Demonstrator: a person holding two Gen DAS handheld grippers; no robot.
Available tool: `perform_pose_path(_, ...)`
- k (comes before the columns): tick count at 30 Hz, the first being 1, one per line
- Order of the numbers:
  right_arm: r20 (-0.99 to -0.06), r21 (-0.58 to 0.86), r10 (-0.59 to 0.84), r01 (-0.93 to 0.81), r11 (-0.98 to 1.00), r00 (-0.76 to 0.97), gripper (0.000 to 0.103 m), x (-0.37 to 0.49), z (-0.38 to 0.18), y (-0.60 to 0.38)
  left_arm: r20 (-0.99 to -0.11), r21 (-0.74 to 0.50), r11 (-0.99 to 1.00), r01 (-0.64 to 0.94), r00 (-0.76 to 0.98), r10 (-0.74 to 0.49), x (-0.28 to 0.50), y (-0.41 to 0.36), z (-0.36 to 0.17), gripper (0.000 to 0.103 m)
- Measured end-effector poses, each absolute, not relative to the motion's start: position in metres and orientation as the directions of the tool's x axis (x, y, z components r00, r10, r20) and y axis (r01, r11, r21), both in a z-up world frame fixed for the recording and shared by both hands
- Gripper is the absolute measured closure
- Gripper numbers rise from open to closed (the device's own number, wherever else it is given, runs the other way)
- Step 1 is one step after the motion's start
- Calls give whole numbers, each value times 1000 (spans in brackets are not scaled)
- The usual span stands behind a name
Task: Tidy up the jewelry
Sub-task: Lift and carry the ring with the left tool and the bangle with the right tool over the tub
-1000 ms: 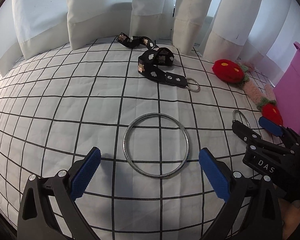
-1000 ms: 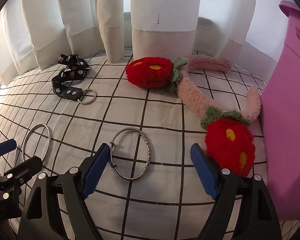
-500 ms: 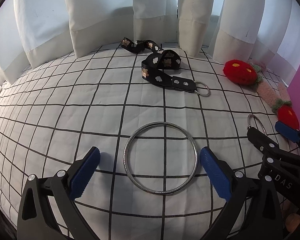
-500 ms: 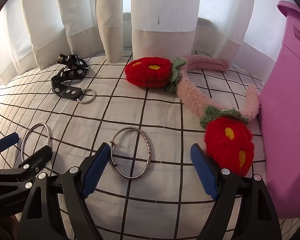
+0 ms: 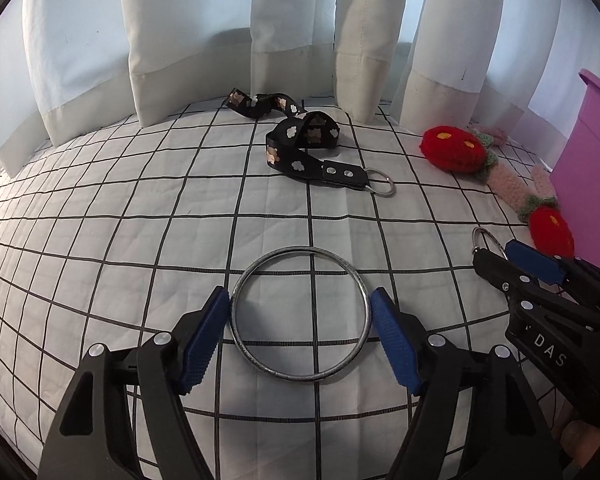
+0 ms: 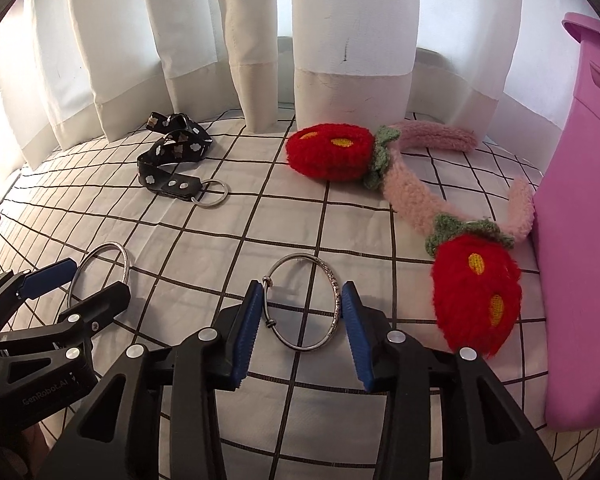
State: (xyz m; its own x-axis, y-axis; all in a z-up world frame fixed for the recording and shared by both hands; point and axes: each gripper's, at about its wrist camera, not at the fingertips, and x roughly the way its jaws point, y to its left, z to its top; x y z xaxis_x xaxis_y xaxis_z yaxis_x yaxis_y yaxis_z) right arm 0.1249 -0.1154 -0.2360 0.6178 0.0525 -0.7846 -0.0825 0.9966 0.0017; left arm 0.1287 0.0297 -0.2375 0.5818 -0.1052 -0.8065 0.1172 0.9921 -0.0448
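A plain silver bangle [image 5: 299, 312] lies flat on the checked cloth. My left gripper [image 5: 300, 316] has closed in on it, its blue pads touching the ring's left and right sides. A thinner patterned silver bracelet [image 6: 305, 306] lies between the pads of my right gripper [image 6: 302, 312], which press against both its sides. The right gripper also shows in the left wrist view [image 5: 512, 264], and the left gripper in the right wrist view [image 6: 84, 284], around the plain bangle [image 6: 100, 270].
A black patterned strap with a key ring [image 5: 312, 152] lies at the back. A pink fuzzy headband with red strawberries [image 6: 416, 200] lies at the right beside a pink box [image 6: 580, 240]. White curtains [image 5: 284, 32] hang behind the checked cloth [image 5: 120, 240].
Both grippers have narrowed from wide open until their pads meet the sides of their rings. The rings still lie on the cloth.
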Motion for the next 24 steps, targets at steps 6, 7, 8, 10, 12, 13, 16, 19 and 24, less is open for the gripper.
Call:
perform_pose_path(6,-778,13,61,-81,997,626,63,117,-233,-111,-801,-53,992,112,589,-109,129,39,-232,33)
perform_pose_path(7,-776,13,62,-82,997,628,64,115,-232,-109,-798,-52,992,112,593,-109,128,41,-229,33)
perform_pose_path(8,-775,17,66,-85,996,628,64,114,-231,-108,-797,-54,992,117,594,-113,127,42,-227,33)
perform_pose_path(10,-771,27,75,-84,996,633,63,112,-227,-105,-796,-60,990,130,592,-126,127,45,-223,33)
perform_pose_path(12,-767,41,87,-86,995,636,63,109,-222,-103,-793,-61,989,136,595,-131,124,48,-219,33)
perform_pose_path(13,-766,39,86,-87,995,637,64,108,-220,-101,-790,-62,989,138,598,-133,123,51,-216,33)
perform_pose_path(16,-765,36,86,-91,995,639,63,104,-212,-96,-787,-66,987,145,600,-141,120,56,-210,33)
perform_pose_path(19,-765,41,90,-91,995,637,63,100,-199,-94,-790,-46,984,170,597,-140,116,59,-201,33)
perform_pose_path(24,-760,52,96,-86,995,643,63,88,-165,-89,-771,-26,978,206,619,-151,108,64,-165,33)
